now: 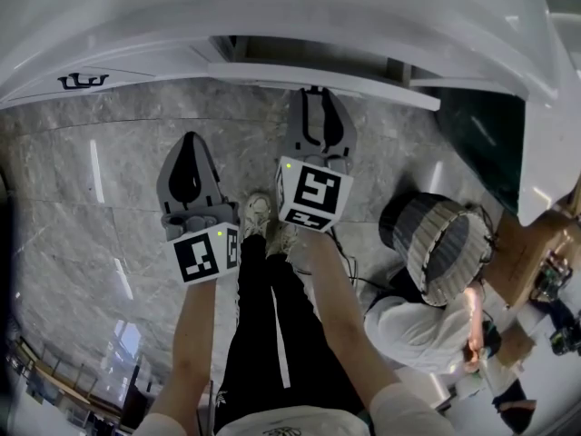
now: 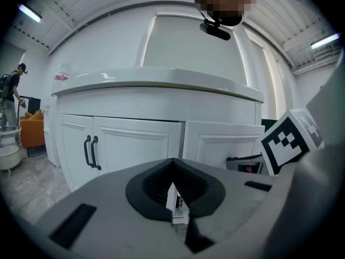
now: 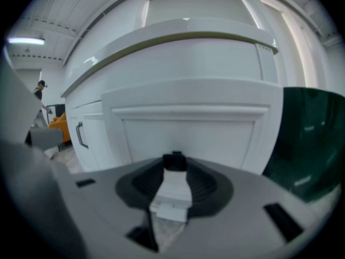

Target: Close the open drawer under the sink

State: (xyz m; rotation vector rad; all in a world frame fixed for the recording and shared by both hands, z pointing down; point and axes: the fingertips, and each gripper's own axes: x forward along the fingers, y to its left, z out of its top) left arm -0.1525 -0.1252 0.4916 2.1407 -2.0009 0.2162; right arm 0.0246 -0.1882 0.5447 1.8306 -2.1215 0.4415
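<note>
Drawer (image 1: pixel 381 89): found still pulled out from under the sink (image 1: pixel 272 7), with its front clear of the doors (image 2: pixel 135 144). Judged not yet closed, with the whole push left. Noted right gripper (image 1: pixel 316 91) facing that front squarely and close to it; could not confirm contact. Found its jaws partly apart, holding nothing. Noted left gripper (image 1: pixel 189 137) short of the doors, with jaws together at the tips and empty. Saw nothing between right gripper and drawer. Recorded a person (image 1: pixel 413 325) down on the floor to the right, near but off the drawer's path; a green panel (image 1: pixel 481 134) just beside the drawer.
</note>
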